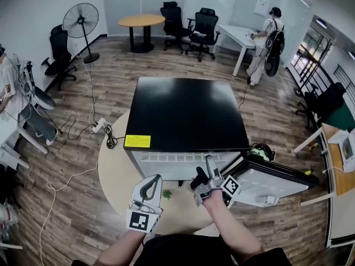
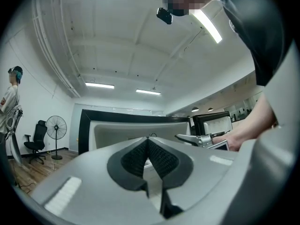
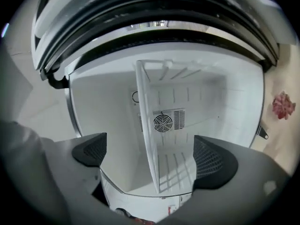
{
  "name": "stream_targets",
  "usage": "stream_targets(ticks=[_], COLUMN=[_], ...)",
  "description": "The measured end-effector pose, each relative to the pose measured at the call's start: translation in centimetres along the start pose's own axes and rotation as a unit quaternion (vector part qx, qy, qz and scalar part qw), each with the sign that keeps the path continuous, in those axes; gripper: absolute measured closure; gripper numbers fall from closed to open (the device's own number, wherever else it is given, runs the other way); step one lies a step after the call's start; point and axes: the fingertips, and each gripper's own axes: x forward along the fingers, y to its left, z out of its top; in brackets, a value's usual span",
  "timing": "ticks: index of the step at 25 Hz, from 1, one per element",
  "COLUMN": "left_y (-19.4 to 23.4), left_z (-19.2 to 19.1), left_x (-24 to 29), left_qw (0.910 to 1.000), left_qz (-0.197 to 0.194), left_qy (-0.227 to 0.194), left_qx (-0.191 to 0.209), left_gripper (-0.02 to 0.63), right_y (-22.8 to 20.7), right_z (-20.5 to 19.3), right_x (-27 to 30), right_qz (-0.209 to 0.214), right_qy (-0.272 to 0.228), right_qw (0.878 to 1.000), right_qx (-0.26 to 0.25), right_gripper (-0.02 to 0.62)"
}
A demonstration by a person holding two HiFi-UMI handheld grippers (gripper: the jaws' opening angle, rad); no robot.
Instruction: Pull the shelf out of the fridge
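Centring the white wire shelf (image 3: 149,121) between the spread jaws of your right gripper (image 3: 152,157), advance, then clamp; left gripper (image 2: 149,153) closed, empty.

This is an open-plan office room. A wood-plank floor (image 1: 77,220) carries a round wooden table (image 1: 141,21), black swivel office chairs (image 1: 204,25) and a white desk (image 1: 236,33) at the far side. A pedestal fan (image 1: 81,21) stands near the left wall. Loose cables (image 1: 72,176) and a power strip (image 1: 99,126) lie across the boards. Long strip lights (image 2: 99,85) run along the white ceiling. A small black-topped fridge (image 1: 183,112) stands alone on a round beige base (image 1: 113,170) mid-room, and a person (image 1: 265,37) stands by the far desk.
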Motion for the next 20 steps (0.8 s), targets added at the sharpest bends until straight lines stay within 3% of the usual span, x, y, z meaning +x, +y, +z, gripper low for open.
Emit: stream_targets(ticks=[4,8,17,20], left_y=[0.3,0.4,0.3,0.3], left_z=[-0.3,-0.8,-1.4,-1.4], left_x=[-0.1,-0.7,-1.1,-1.3], left_qw=[1.0000,0.9999,0.9998,0.9998], left_qz=[0.003,0.006,0.009,0.010], left_qy=[0.002,0.011,0.017,0.018], left_qx=[-0.002,-0.002,-0.002,-0.002], left_gripper=[0.606,0.606,0.606,0.606], right_y=[-1.0,-1.5,-1.5,-1.3], right_z=[0.6,1.4,2.4,2.6], right_x=[1.7,2.4,3.5,3.5], right_qz=[-0.005,-0.007,-0.014,-0.017], right_qy=[-0.002,-0.007,-0.018,-0.021], right_qw=[1.000,1.000,1.000,0.999], right_qx=[0.012,0.011,-0.011,-0.019], right_gripper=[0.017,0.115,0.247,0.323])
